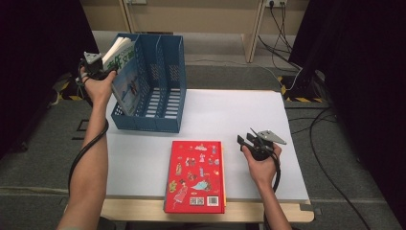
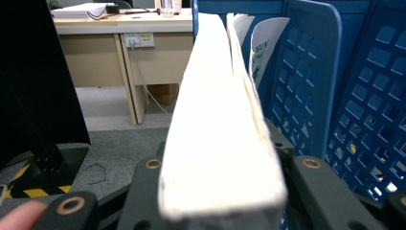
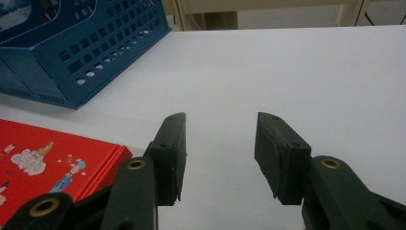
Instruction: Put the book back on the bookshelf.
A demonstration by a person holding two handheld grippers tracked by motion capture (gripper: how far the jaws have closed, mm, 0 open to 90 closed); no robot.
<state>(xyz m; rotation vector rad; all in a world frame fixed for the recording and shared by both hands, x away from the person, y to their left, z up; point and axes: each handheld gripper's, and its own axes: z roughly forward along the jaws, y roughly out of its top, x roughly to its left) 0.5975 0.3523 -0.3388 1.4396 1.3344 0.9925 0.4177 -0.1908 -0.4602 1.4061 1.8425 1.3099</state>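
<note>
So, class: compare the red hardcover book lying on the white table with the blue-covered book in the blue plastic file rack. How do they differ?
The red hardcover book lies flat and untouched; the blue-covered book stands tilted in the blue plastic file rack, clamped by the left gripper. Red cover versus blue. Both are closed.

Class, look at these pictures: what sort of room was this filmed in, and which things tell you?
Probably an office or lab set up for filming: a blue file rack on a white table, wall sockets above a desk, and loose cables on the floor.

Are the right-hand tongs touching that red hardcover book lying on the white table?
Apart. In the right gripper view, the right tongs stand open over bare white table, with the red hardcover book off to one side.
</note>
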